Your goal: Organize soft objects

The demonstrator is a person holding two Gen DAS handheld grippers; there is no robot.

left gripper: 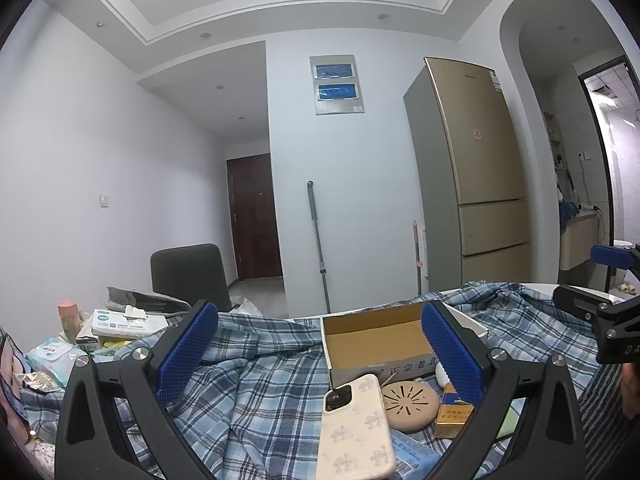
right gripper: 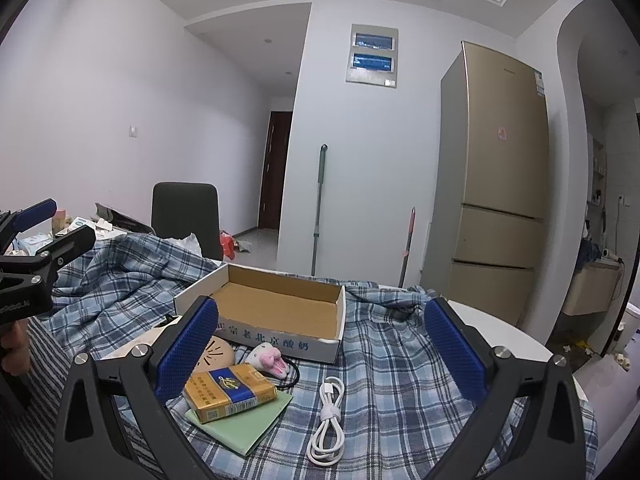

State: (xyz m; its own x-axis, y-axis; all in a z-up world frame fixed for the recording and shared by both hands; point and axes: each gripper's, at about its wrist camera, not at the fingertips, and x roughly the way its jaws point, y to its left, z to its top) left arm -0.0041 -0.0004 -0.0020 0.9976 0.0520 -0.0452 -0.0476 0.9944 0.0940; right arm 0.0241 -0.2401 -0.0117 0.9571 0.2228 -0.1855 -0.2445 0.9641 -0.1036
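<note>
On the table, a blue plaid cloth [right gripper: 400, 360] lies spread and rumpled, bunched higher at far left. A small pink-and-white plush toy [right gripper: 269, 357] lies on the cloth, just in front of the near wall of an open cardboard box [right gripper: 320, 344], whose brown interior holds nothing visible. Left of the plush, a tan round disc [right gripper: 218, 354] sits partly behind the right gripper's left finger. Nearer, a yellow-and-blue cigarette pack [right gripper: 230, 394] rests on a green notebook [right gripper: 248, 426]. Right of these, a coiled white cable [right gripper: 328, 420] lies on the cloth.

Right gripper [right gripper: 322, 356]: jaws wide apart, holding nothing, above the cloth near the box. Left gripper [left gripper: 320, 356]: jaws also wide, empty, at the left side of the table. In the left wrist view, a phone in a pale patterned case [left gripper: 354, 432] lies near, touching the disc.

Beyond the table: black chair [right gripper: 186, 216], gold refrigerator [right gripper: 500, 184], mop handle [right gripper: 319, 208] leaning on the wall.
</note>
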